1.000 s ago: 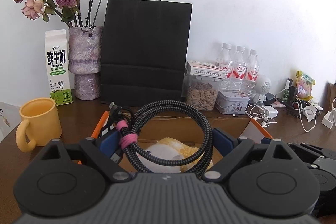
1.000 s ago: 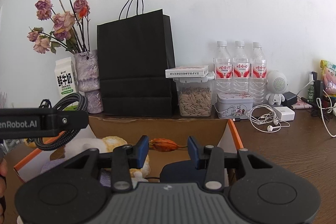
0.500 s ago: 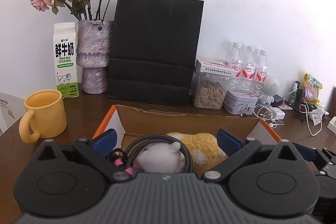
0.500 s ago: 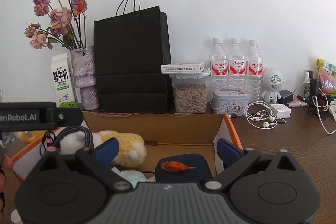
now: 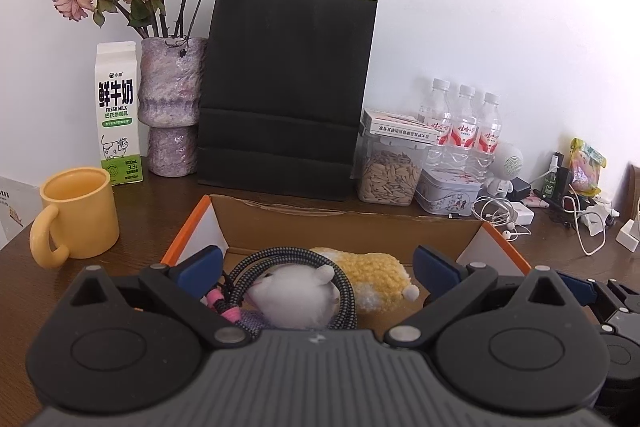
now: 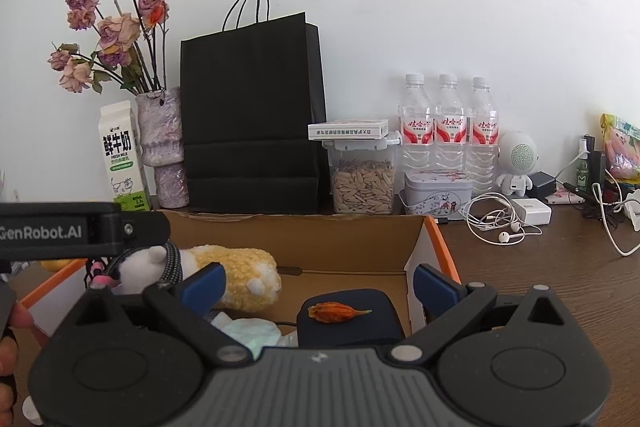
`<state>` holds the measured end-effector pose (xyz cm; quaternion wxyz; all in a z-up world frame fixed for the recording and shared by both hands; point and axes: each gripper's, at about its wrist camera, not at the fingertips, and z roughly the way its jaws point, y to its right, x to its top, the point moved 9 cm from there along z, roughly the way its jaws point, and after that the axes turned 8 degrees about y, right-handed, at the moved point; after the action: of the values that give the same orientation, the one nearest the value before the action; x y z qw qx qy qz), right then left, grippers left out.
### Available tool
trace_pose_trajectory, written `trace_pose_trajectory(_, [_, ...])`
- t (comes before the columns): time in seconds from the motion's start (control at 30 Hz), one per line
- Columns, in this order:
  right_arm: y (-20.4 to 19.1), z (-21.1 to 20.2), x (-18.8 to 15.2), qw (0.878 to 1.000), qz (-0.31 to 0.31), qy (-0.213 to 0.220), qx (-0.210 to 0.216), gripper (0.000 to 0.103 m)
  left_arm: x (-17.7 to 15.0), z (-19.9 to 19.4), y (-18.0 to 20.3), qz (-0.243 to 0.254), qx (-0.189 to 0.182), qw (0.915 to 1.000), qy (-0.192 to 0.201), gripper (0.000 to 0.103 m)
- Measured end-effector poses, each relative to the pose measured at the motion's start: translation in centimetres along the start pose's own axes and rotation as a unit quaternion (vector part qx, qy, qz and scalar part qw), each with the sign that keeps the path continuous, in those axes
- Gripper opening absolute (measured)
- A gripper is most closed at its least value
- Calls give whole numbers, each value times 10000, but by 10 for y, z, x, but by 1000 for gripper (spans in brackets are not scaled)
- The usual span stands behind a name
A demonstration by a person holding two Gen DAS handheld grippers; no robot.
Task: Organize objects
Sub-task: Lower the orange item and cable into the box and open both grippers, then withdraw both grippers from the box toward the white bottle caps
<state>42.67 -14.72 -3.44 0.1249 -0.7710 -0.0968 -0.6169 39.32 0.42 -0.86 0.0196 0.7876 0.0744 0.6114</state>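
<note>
Left wrist view shows my left gripper (image 5: 316,265) spread wide over the near end of the cardboard box (image 5: 344,223), gripping nothing. The braided cable (image 5: 340,285) lies coiled inside the box, draped around the white head of the plush toy (image 5: 296,291), its pink tie (image 5: 222,301) toward the box's left wall. I judge the cable placed, so this step looks done, and the next move calls for lifting that tool straight up clear of the coil without snagging it, then choosing another loose thing.

Right wrist view shows my right gripper (image 6: 318,285) also wide and holding nothing, above the box's right half. Only this view reveals the dark pouch (image 6: 348,319) at the box's near right corner, a dried orange bud (image 6: 334,311) lying on top of it, and something pale and crumpled (image 6: 248,331) just left of the pouch. It also catches my left tool from the side, above the box's left wall.

Only the left view shows the yellow mug (image 5: 78,213), standing outside the box to its left, near the milk carton (image 5: 118,111). The white earphones (image 6: 500,223) lie behind the box's right corner, apart from it. Either seems a fair candidate next; the mug would need a wide grasp across its rim or handle.
</note>
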Motion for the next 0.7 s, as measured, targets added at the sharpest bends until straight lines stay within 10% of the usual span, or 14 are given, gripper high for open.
trace_pose_trajectory(0.7, [-13,-45,-15,9995,-291,-50,138,100,-21,-60,-27,1,84,9989,469,103])
